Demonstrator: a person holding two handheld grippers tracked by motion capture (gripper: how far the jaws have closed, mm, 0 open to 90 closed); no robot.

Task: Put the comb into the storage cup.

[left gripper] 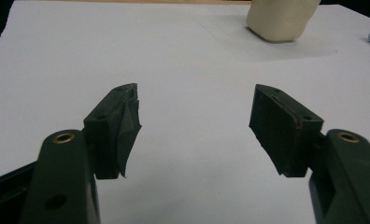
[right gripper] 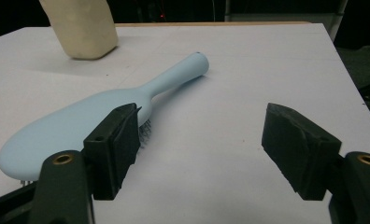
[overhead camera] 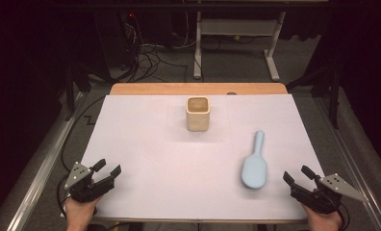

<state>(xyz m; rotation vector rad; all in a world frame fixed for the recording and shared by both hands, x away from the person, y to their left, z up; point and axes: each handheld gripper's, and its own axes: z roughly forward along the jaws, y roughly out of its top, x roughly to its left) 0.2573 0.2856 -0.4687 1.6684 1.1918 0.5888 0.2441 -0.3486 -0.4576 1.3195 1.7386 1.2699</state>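
Observation:
A pale blue hairbrush point(overhead camera: 254, 165) lies bristles down on the white sheet at the right, its handle pointing away from me; in the right gripper view the hairbrush point(right gripper: 75, 121) sits just left of the jaws. A cream square cup point(overhead camera: 198, 113) stands upright at the back middle, and the cup point(left gripper: 280, 18) shows far off in the left gripper view. My left gripper point(overhead camera: 107, 169) rests at the front left corner, open, nothing between its jaws. My right gripper point(overhead camera: 298, 175) is at the front right, open, a little right of the brush head and apart from it.
The white sheet point(overhead camera: 150, 159) covers a wooden table whose far edge point(overhead camera: 198, 88) shows behind the cup. Beyond the table are cables point(overhead camera: 150, 57) on the floor and a white desk frame point(overhead camera: 236, 38). Metal rails run along both sides.

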